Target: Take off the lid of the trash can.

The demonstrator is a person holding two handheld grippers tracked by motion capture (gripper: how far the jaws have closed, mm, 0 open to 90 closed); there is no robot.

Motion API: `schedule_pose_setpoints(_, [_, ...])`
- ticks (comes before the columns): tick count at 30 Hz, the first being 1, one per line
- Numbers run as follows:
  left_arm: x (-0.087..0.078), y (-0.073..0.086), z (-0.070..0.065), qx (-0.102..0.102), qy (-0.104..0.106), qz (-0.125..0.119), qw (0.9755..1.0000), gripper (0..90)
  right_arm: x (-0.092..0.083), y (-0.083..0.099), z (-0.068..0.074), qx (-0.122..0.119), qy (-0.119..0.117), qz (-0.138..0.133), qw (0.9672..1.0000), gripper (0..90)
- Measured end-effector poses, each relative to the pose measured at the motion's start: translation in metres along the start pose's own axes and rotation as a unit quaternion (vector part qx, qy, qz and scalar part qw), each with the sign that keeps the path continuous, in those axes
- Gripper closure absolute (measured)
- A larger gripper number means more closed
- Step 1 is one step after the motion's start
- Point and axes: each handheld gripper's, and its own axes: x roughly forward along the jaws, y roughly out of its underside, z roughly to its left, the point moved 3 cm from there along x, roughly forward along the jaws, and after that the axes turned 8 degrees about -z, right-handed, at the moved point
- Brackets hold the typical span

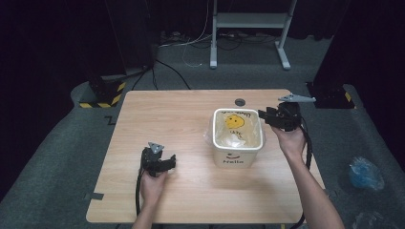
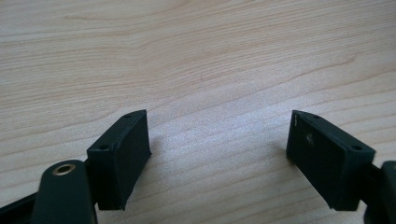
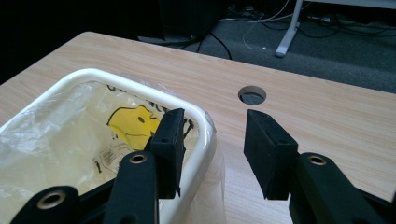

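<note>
A white bin (image 1: 237,157) printed "Hello" stands right of the table's middle, lined with a clear plastic bag (image 1: 236,136) that bears a yellow smiley. My right gripper (image 1: 263,117) is at the bin's far right corner. In the right gripper view its jaws (image 3: 212,128) straddle the white rim (image 3: 93,74): one jaw is inside over the bag (image 3: 70,135), the other outside over the table, with a gap left beside the bin's wall. My left gripper (image 1: 171,161) rests low at the table's left front, and its jaws (image 2: 219,135) are open over bare wood.
A round cable hole (image 1: 239,102) sits in the table just behind the bin. A white metal stand (image 1: 248,28) and cables are on the floor beyond the table. On the floor at right lies a blue plastic bag (image 1: 365,172).
</note>
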Motion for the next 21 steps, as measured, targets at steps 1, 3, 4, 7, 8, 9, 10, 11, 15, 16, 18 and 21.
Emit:
schedule_pose_setpoints(1, [0.000, 0.000, 0.000, 0.001, 0.000, 0.000, 1.0000, 21.5, 0.001, 0.000, -0.001, -0.002, 0.001, 0.002, 1.0000, 57.5])
schedule_pose_setpoints(3, [0.000, 0.000, 0.000, 0.002, 0.001, 0.001, 1.0000, 21.5, 0.003, 0.001, -0.001, -0.001, 0.001, 0.004, 1.0000, 57.2])
schedule_pose_setpoints(4, [0.000, 0.000, 0.000, 0.002, 0.000, 0.001, 1.0000, 21.5, 0.005, 0.001, -0.002, -0.002, 0.003, 0.007, 1.0000, 57.0])
schedule_pose_setpoints(7, [0.000, 0.000, 0.000, 0.000, 0.000, 0.000, 1.0000, 21.5, 0.006, 0.001, -0.002, -0.002, 0.004, 0.008, 1.0000, 56.8])
schedule_pose_setpoints(8, [0.000, 0.000, 0.000, 0.000, 0.000, 0.000, 1.0000, 21.5, 0.007, 0.001, -0.002, -0.002, 0.004, 0.008, 1.0000, 56.7])
schedule_pose_setpoints(9, [0.000, 0.000, 0.000, 0.000, 0.000, 0.000, 1.0000, 21.5, 0.008, 0.000, -0.002, 0.000, 0.004, 0.008, 1.0000, 56.7])
schedule_pose_setpoints(10, [0.000, 0.000, 0.000, 0.000, 0.000, 0.000, 1.0000, 21.5, 0.009, -0.001, -0.002, -0.002, 0.004, 0.010, 0.9999, 56.6])
schedule_pose_setpoints(11, [0.000, 0.000, 0.000, 0.000, 0.000, 0.000, 1.0000, 21.5, 0.009, -0.001, -0.002, -0.002, 0.004, 0.010, 0.9999, 56.6])
schedule_pose_setpoints(15, [0.000, 0.000, 0.000, 0.000, 0.000, 0.000, 1.0000, 21.5, 0.013, -0.002, 0.000, -0.005, 0.004, 0.008, 0.9999, 56.5])
schedule_pose_setpoints(16, [0.000, 0.000, 0.000, 0.000, 0.000, 0.000, 1.0000, 21.5, 0.015, -0.002, 0.000, -0.005, 0.005, 0.010, 0.9999, 56.3])
schedule_pose_setpoints(18, [0.000, 0.000, 0.000, 0.000, 0.000, 0.000, 1.0000, 21.5, 0.018, -0.002, 0.000, -0.004, 0.006, 0.014, 0.9999, 56.2])
schedule_pose_setpoints(21, [0.000, 0.000, 0.000, 0.002, 0.000, 0.001, 1.0000, 21.5, 0.022, -0.003, 0.001, -0.006, 0.005, 0.017, 0.9998, 56.1])
